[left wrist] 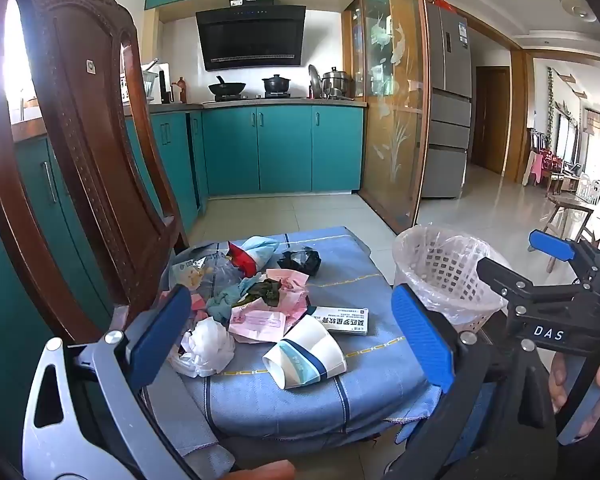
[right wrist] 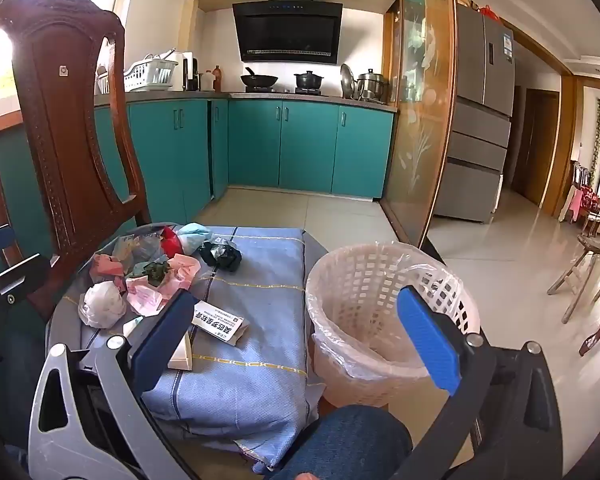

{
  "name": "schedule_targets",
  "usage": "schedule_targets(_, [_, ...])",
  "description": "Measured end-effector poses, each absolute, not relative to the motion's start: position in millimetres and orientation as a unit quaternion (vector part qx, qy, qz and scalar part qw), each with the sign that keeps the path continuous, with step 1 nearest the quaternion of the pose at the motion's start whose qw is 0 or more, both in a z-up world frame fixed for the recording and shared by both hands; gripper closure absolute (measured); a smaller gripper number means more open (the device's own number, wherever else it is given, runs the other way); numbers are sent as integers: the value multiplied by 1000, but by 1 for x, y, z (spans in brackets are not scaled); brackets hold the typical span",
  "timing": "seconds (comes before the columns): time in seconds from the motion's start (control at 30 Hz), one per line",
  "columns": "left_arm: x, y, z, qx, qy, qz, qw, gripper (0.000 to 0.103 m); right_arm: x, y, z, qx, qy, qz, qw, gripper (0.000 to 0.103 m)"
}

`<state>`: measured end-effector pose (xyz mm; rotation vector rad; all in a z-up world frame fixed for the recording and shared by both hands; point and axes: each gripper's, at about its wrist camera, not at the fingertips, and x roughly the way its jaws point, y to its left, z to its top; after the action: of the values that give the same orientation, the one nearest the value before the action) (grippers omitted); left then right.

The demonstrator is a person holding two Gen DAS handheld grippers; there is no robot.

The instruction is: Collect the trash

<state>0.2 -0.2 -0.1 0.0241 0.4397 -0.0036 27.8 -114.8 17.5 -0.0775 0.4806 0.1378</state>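
Note:
A pile of trash lies on a blue cloth (left wrist: 300,392) over a seat: a crushed paper cup (left wrist: 306,358), a white crumpled tissue (left wrist: 206,346), a small medicine box (left wrist: 342,320), pink paper (left wrist: 266,316), a black wad (left wrist: 300,260). A white lattice bin with a plastic liner (left wrist: 444,276) stands to the right. My left gripper (left wrist: 296,328) is open and empty, hovering before the cup. My right gripper (right wrist: 296,332) is open and empty, between the box (right wrist: 220,322) and the bin (right wrist: 380,316); it also shows in the left wrist view (left wrist: 540,264).
A dark carved wooden chair back (left wrist: 80,140) rises at the left of the pile. Teal kitchen cabinets (left wrist: 284,148) and a stove stand behind. A glass sliding door (left wrist: 392,100) and fridge are right. My knee in jeans (right wrist: 340,440) is below the bin.

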Motion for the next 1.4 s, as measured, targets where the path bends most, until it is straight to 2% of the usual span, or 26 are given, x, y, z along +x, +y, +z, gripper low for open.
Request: schedule_targets(1.4, [1,3,-2,9,225,-1,974,3,17,-111,27,-45,212,78,973,3])
